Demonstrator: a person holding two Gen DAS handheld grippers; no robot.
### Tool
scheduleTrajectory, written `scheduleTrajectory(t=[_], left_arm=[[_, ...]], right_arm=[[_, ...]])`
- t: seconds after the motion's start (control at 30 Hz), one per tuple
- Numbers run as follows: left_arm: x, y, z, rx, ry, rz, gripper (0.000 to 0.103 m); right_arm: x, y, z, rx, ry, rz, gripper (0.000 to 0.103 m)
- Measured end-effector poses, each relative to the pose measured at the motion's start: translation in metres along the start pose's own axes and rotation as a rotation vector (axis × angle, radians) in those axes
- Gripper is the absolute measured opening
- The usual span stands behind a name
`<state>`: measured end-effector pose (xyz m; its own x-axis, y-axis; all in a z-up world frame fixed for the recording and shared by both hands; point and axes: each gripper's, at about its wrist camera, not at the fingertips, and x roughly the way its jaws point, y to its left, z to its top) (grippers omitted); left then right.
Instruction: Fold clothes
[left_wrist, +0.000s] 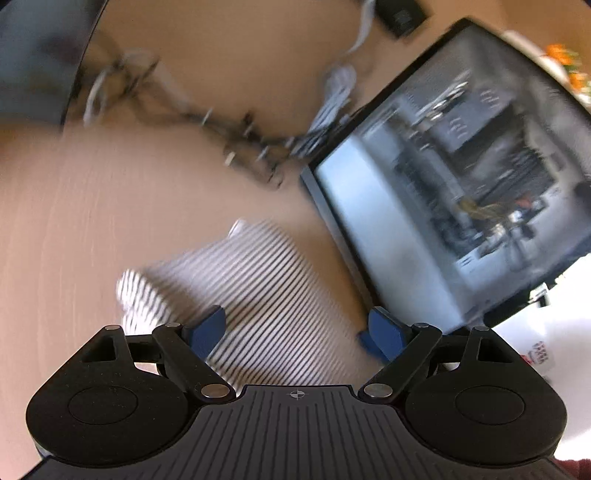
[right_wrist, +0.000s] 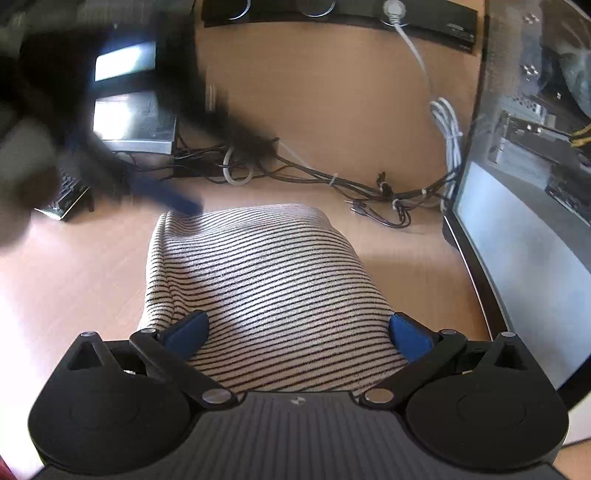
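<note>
A folded striped garment (right_wrist: 258, 288), white with thin dark lines, lies on the wooden desk (right_wrist: 66, 280), a compact rounded bundle with a fold running down its left edge. The right gripper (right_wrist: 297, 332) hangs over the near end of it, blue fingers (right_wrist: 188, 330) spread wide to either side of the cloth and closed on nothing. From its camera the left gripper shows only as a dark blur at the upper left, one blue finger reaching down to the far left corner of the bundle; whether it touches the cloth I cannot tell. The left gripper (left_wrist: 297, 330) has its own jaws wide too, the garment (left_wrist: 251, 295) lying below and between them, the whole view smeared. Beside the cloth on the right stands a computer case with a glass side panel (right_wrist: 524, 236). Behind the bundle a tangle of dark cables (right_wrist: 369, 188) runs across the desk, with a coiled white cable (right_wrist: 448, 129) near the case.
</note>
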<state>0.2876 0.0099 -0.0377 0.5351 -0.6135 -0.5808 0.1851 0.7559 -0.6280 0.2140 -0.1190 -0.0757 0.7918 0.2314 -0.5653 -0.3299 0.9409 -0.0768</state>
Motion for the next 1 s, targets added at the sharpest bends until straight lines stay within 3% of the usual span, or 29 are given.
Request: scheduleTrajectory(t=[0.6,0.8,0.9,1.0], left_arm=[[0.001,0.016,-0.006,-0.035,-0.024,-0.042,0.09],[0.0,0.018,-0.006,-0.042,-0.028,-0.048,0.09],[0.001,0.016,-0.006,-0.038,-0.025,-0.046,0.09],[0.002,0.015,-0.006,-0.036,-0.025,-0.043,0.09]], right_arm=[[0.005,0.001,0.012,-0.023,0.045,-0.003,0.103],[-0.004,-0.037,0.021,0.17,0.044,0.057,0.103],[0.012,-0.04,0.01,0.159,0.144,0.091,0.103],[0.01,-0.035,0.002,0.139,0.108,0.07,0.103]])
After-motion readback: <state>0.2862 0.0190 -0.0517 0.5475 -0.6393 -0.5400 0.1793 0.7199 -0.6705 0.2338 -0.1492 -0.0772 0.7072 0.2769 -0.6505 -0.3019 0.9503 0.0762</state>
